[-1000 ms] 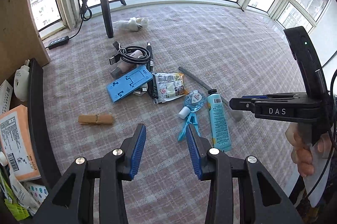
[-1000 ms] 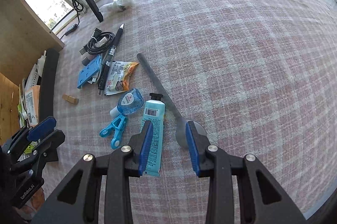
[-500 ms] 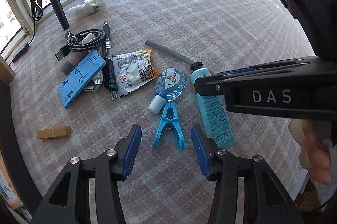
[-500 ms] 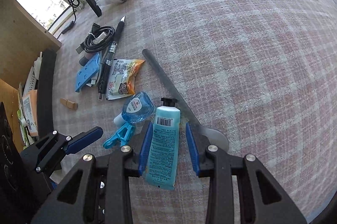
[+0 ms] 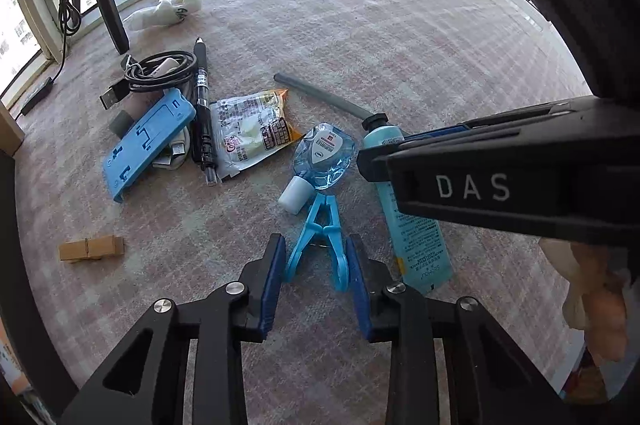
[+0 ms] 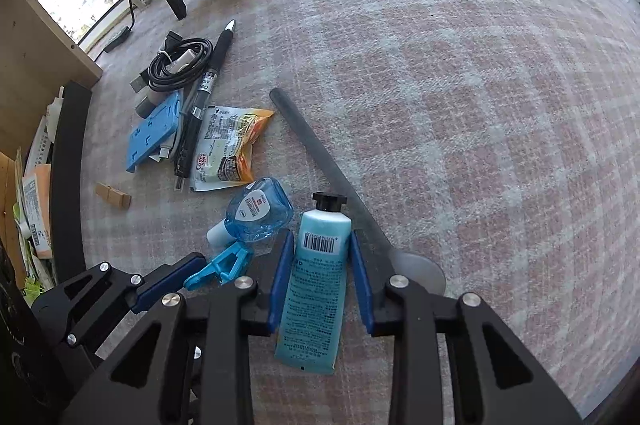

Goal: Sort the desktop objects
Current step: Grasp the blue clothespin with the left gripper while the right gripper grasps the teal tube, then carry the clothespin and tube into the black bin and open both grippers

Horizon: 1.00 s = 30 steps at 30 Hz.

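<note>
Pink-and-white checked cloth (image 6: 460, 85) covers the desktop, with bright windows curving behind it. On it, the left gripper (image 5: 316, 265) has its blue pads spread around the handle end of a blue plastic clip (image 5: 318, 237); the clip lies flat between them, its two handles close to the pads though contact cannot be confirmed, its nose pointing away toward a small blue sanitizer bottle (image 5: 322, 157) just ahead. The right gripper (image 6: 320, 269) is likewise spread, straddling a light blue tube (image 6: 314, 281) that lies along its axis, black cap pointing away, tail end back between the arms; narrow gaps show on both sides. Just right of that tube, a grey spoon (image 6: 332, 169) runs diagonally away. Both grippers sit low over the cloth, side by side, angled downward. Further ahead to the left lie a snack packet (image 5: 250, 129), black pen (image 5: 202, 113), blue phone stand (image 5: 146, 145) and coiled cable (image 5: 160, 71).
</note>
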Each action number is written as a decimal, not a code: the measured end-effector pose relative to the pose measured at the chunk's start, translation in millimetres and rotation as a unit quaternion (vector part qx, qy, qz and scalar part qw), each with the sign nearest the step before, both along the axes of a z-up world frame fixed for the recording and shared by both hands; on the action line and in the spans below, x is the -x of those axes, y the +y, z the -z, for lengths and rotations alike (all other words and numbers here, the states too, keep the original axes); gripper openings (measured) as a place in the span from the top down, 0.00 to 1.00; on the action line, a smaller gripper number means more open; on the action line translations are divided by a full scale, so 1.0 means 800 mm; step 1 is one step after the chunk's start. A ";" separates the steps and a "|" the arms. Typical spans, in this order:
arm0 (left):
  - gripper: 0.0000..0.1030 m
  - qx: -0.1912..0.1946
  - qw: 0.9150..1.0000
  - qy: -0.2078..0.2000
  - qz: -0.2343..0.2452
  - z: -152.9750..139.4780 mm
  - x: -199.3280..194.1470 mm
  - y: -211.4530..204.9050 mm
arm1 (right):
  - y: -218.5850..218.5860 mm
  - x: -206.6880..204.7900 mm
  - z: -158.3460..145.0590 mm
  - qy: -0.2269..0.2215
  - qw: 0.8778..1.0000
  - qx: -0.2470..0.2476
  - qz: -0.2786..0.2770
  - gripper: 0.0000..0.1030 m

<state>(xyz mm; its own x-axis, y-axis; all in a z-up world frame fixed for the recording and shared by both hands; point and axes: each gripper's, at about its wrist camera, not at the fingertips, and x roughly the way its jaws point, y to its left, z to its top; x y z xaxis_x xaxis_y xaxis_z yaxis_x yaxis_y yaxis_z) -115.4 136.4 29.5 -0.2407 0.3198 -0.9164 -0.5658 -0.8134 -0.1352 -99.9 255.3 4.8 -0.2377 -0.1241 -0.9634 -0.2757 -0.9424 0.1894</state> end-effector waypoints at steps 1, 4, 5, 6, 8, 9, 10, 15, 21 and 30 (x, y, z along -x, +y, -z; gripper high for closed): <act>0.72 -0.003 1.000 -0.001 -0.002 -0.001 -0.001 -0.001 | 0.000 -0.001 -0.001 0.001 1.000 0.000 0.000 0.72; 0.72 -0.007 1.000 -0.003 -0.004 -0.003 -0.008 -0.004 | 0.000 -0.005 -0.003 0.003 1.000 0.003 0.004 0.73; 0.72 -0.008 1.000 -0.002 -0.005 -0.004 -0.010 -0.005 | 0.000 -0.007 -0.004 0.004 1.000 0.005 0.006 0.73; 0.72 -0.008 1.000 -0.002 -0.006 -0.006 -0.013 -0.006 | 0.001 -0.009 -0.006 0.006 1.000 0.006 0.007 0.73; 0.72 -0.008 1.000 0.000 -0.011 -0.009 -0.017 -0.010 | 0.001 -0.012 -0.009 0.009 1.000 0.008 0.008 0.73; 0.72 -0.007 1.000 0.001 -0.014 -0.011 -0.020 -0.012 | 0.001 -0.014 -0.012 0.012 1.000 0.009 0.007 0.73; 0.72 -0.006 1.000 0.003 -0.016 -0.013 -0.022 -0.014 | 0.002 -0.015 -0.015 0.014 1.000 0.010 0.007 0.74; 0.72 0.000 0.999 0.022 -0.033 -0.032 -0.033 -0.029 | 0.003 -0.020 -0.033 0.029 1.000 0.006 0.008 0.74; 0.73 0.002 0.997 0.042 -0.065 -0.053 -0.046 -0.054 | 0.001 -0.017 -0.049 0.046 0.999 0.007 -0.003 0.74; 0.73 0.000 0.989 0.074 -0.127 -0.084 -0.048 -0.121 | -0.044 0.012 -0.080 0.067 0.996 0.010 -0.052 0.74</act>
<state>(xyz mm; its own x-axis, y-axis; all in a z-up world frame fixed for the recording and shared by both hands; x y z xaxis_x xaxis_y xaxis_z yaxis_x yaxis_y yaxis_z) -77.1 39.7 96.4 -0.4451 0.2325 -0.8648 -0.3567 -0.9318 -0.0669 -109.7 219.9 68.5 -0.3495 -0.1740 -0.9207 -0.1472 -0.9602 0.2373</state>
